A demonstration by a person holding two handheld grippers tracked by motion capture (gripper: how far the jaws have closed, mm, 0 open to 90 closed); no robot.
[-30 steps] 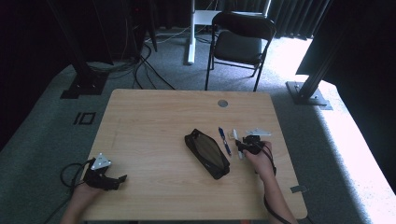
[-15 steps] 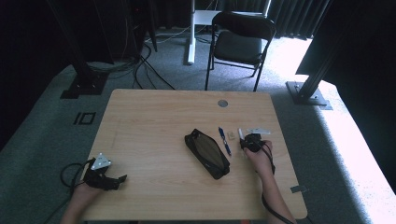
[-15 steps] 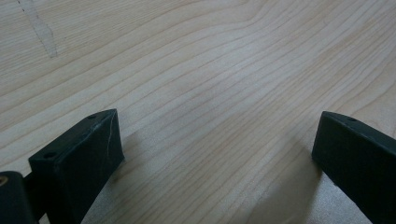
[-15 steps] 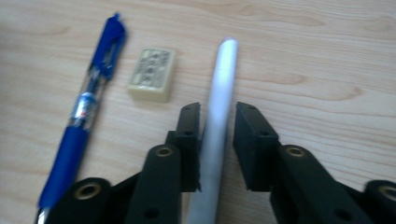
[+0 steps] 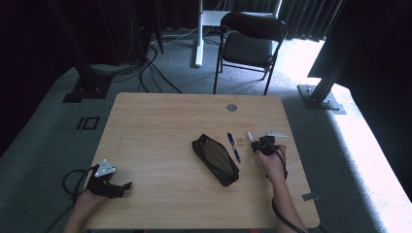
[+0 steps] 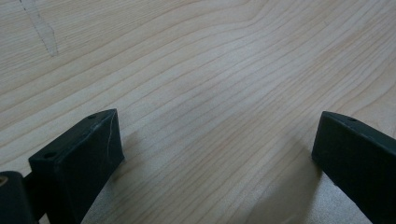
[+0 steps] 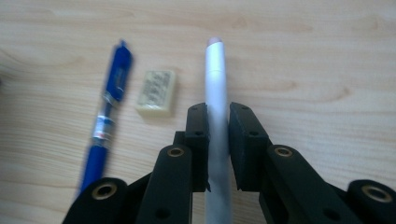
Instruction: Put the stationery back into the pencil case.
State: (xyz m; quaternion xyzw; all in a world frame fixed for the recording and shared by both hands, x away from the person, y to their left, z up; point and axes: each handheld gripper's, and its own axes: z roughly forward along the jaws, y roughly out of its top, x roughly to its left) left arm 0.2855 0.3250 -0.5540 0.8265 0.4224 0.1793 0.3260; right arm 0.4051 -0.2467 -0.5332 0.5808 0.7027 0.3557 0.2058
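Progress early, as judged: right gripper [image 7: 217, 122] jaws clamped on white pen [image 7: 216, 98], frame centre; blue pen [image 7: 108, 116] and eraser [image 7: 157, 92] lie loose at left, outside black pouch [image 5: 215, 159] — left gripper [image 6: 215, 144] wide apart, empty.

Most of the wooden table [image 5: 155, 126] lies bare: the whole left half and the far strip under the round grommet [image 5: 231, 107] leave wide room to pass. The clutter sits right of centre. A black pencil case [image 5: 215, 159] lies diagonally there, a blue pen [image 5: 233, 146] just beside its upper right, then a small eraser [image 5: 241, 141]. The right gripper [image 5: 256, 144] occupies the narrow gap beyond, clamped on a white pen [image 7: 217, 107]. The lower right edge stays open.
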